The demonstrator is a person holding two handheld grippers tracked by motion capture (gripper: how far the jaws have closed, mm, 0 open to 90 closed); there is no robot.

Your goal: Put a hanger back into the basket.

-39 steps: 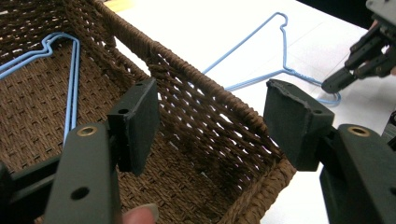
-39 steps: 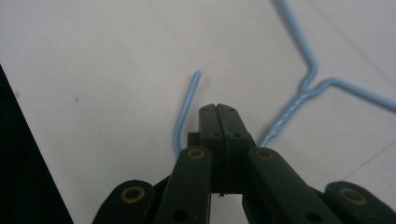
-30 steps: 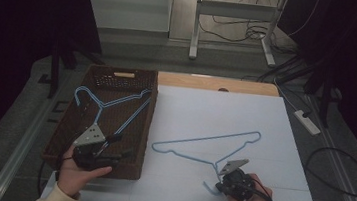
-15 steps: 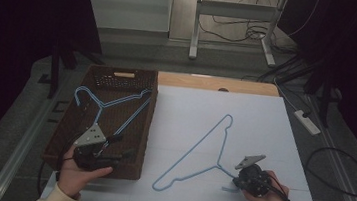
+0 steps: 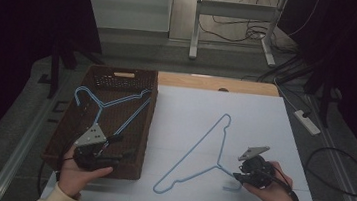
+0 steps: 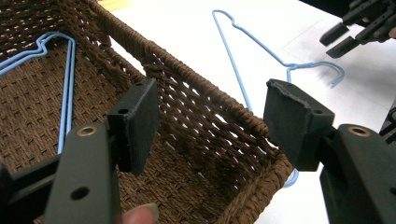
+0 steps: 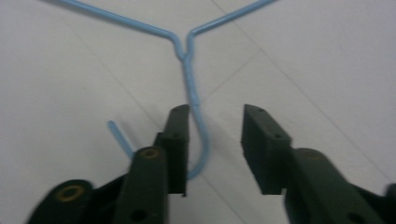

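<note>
A blue wire hanger lies slantwise on the white sheet, its hook at the near end. My right gripper hovers just over that hook. Its jaws have just been opening and stand open, with the hook between them, close to the left pad and not pressed. A second blue hanger lies inside the brown wicker basket. My left gripper is open at the basket's near right corner, one jaw over the inside and one outside the wall.
The white sheet covers the table right of the basket, with a wooden strip along the far edge. On the floor to the right lie a power strip and cables. My right gripper appears far off in the left gripper view.
The hanger on the sheet swung from lying crosswise to slantwise as my right hand drew its hook to the right. The right jaws then let go of the hook. The left hand stayed still.
</note>
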